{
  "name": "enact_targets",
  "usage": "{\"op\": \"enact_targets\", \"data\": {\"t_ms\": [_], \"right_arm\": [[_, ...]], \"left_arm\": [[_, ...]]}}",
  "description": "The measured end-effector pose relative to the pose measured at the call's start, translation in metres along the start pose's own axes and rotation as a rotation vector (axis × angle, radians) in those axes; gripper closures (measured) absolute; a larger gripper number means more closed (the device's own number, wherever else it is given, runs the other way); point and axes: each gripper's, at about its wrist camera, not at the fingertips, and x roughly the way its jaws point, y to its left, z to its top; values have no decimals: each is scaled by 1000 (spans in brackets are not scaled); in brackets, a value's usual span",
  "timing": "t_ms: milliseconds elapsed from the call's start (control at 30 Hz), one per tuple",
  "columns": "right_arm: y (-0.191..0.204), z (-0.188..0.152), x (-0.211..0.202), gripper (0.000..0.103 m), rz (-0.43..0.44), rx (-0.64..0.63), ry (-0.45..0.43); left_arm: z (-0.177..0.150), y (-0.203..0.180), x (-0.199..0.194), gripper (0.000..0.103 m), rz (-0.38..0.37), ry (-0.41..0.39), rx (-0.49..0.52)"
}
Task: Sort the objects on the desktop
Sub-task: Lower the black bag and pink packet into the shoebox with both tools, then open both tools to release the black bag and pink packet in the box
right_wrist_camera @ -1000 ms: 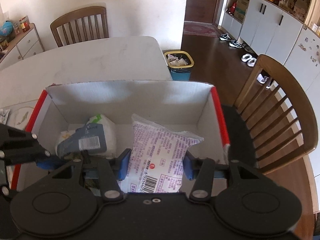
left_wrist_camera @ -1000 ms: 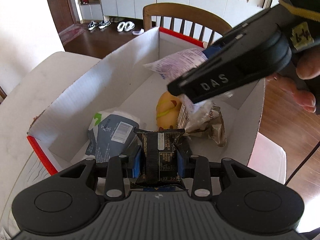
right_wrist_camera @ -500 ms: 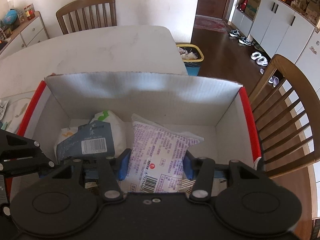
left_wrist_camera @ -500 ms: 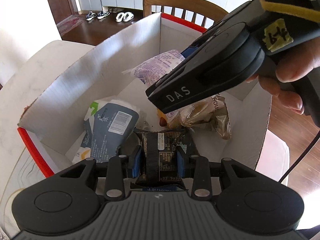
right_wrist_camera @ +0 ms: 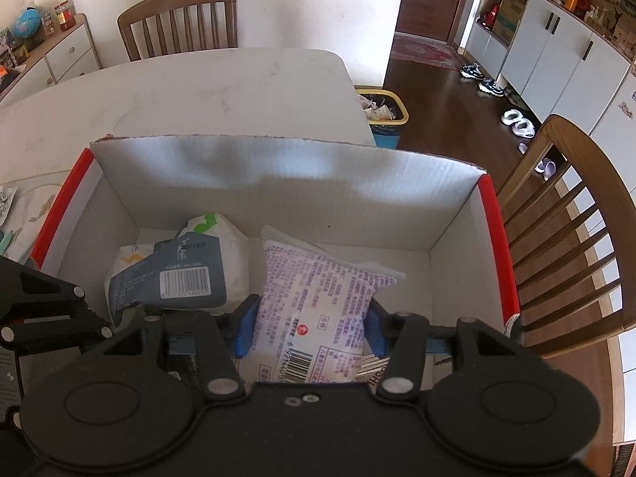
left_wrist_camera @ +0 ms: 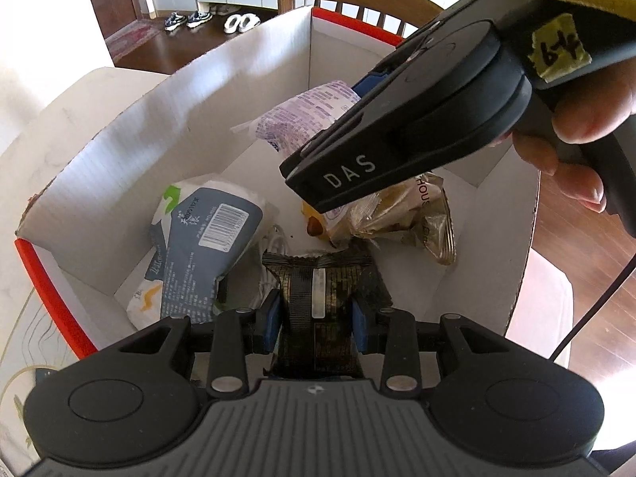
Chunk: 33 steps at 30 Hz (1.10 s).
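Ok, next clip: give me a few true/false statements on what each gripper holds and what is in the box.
1. The left gripper is clamped on a dark packet. True.
2. The right gripper holds a purple-printed white packet. True.
3. The cardboard box has nothing in it. False: it holds a grey-blue pouch and other packets.
4. Both packets hang over bare table. False: both are over the box.
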Motion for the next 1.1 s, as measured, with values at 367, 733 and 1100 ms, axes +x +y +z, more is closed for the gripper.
{"op": "enact_targets", "data": {"t_ms": [367,733,1100], "right_arm": [[0,4,-6,39,-8,9,-18],[0,-1,-26,37,-13,16,-37],[2,-6,-56,37,8,9,-67]], "left_arm": [[-1,6,-13,44,-3,-47,-49],[-5,3,-25,43,5,-80,-60],[-10,4,-46,43,21,-131,-75]]}}
